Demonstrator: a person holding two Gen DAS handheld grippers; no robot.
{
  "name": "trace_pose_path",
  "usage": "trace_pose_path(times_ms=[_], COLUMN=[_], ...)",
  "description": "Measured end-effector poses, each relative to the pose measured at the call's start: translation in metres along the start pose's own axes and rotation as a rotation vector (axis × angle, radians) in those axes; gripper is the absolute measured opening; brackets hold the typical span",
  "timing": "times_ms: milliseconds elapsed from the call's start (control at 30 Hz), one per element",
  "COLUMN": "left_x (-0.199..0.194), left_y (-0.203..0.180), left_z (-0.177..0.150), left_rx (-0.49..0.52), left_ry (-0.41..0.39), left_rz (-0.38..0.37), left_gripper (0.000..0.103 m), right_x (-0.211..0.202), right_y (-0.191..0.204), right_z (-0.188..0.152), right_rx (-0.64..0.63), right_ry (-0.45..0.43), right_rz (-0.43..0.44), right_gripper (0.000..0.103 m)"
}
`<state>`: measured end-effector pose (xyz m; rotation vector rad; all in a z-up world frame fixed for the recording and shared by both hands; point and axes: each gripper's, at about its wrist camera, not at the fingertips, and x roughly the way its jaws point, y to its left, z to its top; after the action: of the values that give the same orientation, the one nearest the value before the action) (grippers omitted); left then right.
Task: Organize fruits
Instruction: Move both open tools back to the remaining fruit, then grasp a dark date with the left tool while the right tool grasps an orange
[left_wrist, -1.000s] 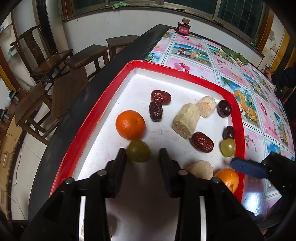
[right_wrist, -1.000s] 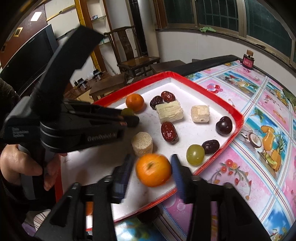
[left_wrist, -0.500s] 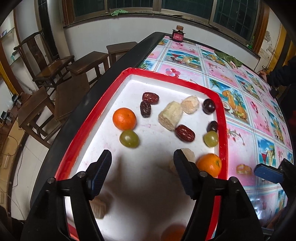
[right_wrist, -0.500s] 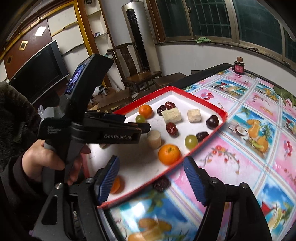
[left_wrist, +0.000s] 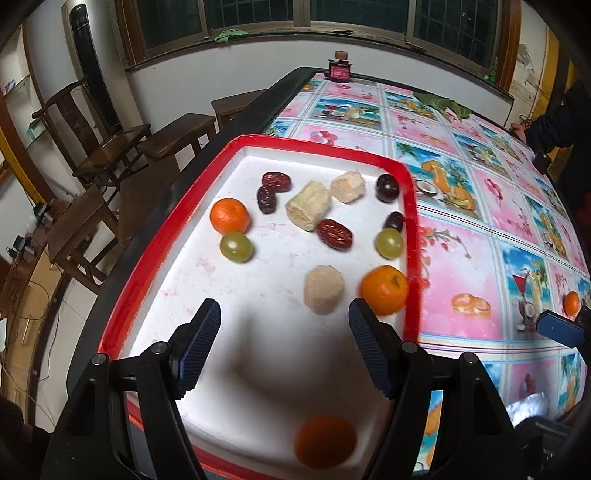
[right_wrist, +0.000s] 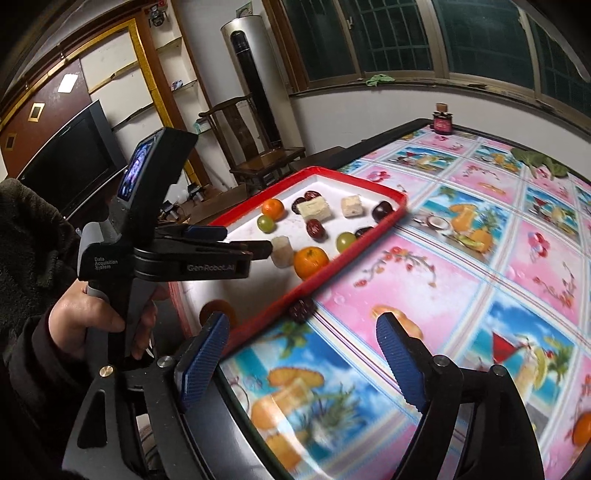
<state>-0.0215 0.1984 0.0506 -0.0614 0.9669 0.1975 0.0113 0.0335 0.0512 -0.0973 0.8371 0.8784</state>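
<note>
Left wrist view: left gripper (left_wrist: 282, 325) hangs over the near part of the red tray (left_wrist: 147, 254), well back from the fruit.
Change, left: a second ago its jaws closely flanked the green grape (left_wrist: 236, 246); that grape now lies free on the tray just below the far orange (left_wrist: 229, 215), and the jaws have just been opening and pulled back.
Change, right: a second ago the right gripper's jaws bracketed the near orange (left_wrist: 384, 290); that orange now sits on the tray against the right rim, and the jaws have just been opening and moved off to the right.
Left jaws: wide apart, nothing between them, touching nothing.
Right jaws: right gripper (right_wrist: 301, 352) wide apart, empty, over the patterned desk (right_wrist: 480, 266) just outside the tray edge.
Tray contents: three red dates, e.g. (left_wrist: 334, 234); three pale cut chunks, e.g. (left_wrist: 308, 210); second green grape (left_wrist: 388, 242); two dark round fruits, e.g. (left_wrist: 387, 187); blurred orange (left_wrist: 325, 441) at the near edge.
Off tray: dark berry-like fruit (right_wrist: 302, 308) on the desk touching the tray's outer rim; small orange (left_wrist: 571, 303) farther right on the desk.
Right wrist view: person's hand (right_wrist: 86, 321) grips the left gripper's handle, dark fleece sleeve (right_wrist: 26, 240) above it.
Far desk end: small red jar (left_wrist: 340, 69).
</note>
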Motion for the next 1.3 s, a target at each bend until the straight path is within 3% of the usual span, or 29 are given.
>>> trace_pose_path(times_ms=[233, 400, 600, 833, 967, 1000, 1300], left_x=[-0.032, -0.054, -0.050, -0.015, -0.006, -0.003, 0.008], left_y=[-0.018, -0.044, -0.078, -0.078, -0.070, -0.069, -0.078], left_z=[-0.020, -0.041, -0.057, -0.058, -0.053, -0.052, -0.035], left_rx=[0.014, 0.046, -0.020, -0.115, -0.144, -0.136, -0.105], left_ry=[-0.015, -0.018, 0.033, 0.065, 0.026, 0.022, 0.036], left_rz=[-0.095, -0.222, -0.405, -0.291, -0.227, -0.216, -0.186], left_gripper=[0.072, 0.072, 0.068, 0.057, 0.032, 0.030, 0.027], right_x=[-0.025, -0.046, -0.062, -0.069, -0.070, -0.070, -0.076], right_y=[-0.018, -0.028, -0.047, -0.048, -0.051, -0.053, -0.073], right_z=[-0.020, -0.037, -0.049, -0.049, -0.050, -0.050, -0.051], right_rx=[0.040, 0.058, 0.109, 0.108, 0.119, 0.124, 0.165], right_ry=[-0.005, -0.017, -0.019, -0.051, -0.064, -0.065, -0.078], right_rz=[-0.041, -0.077, -0.123, -0.101, -0.089, -0.087, -0.111], right_gripper=[0.084, 0.084, 0.084, 0.084, 0.084, 0.084, 0.084])
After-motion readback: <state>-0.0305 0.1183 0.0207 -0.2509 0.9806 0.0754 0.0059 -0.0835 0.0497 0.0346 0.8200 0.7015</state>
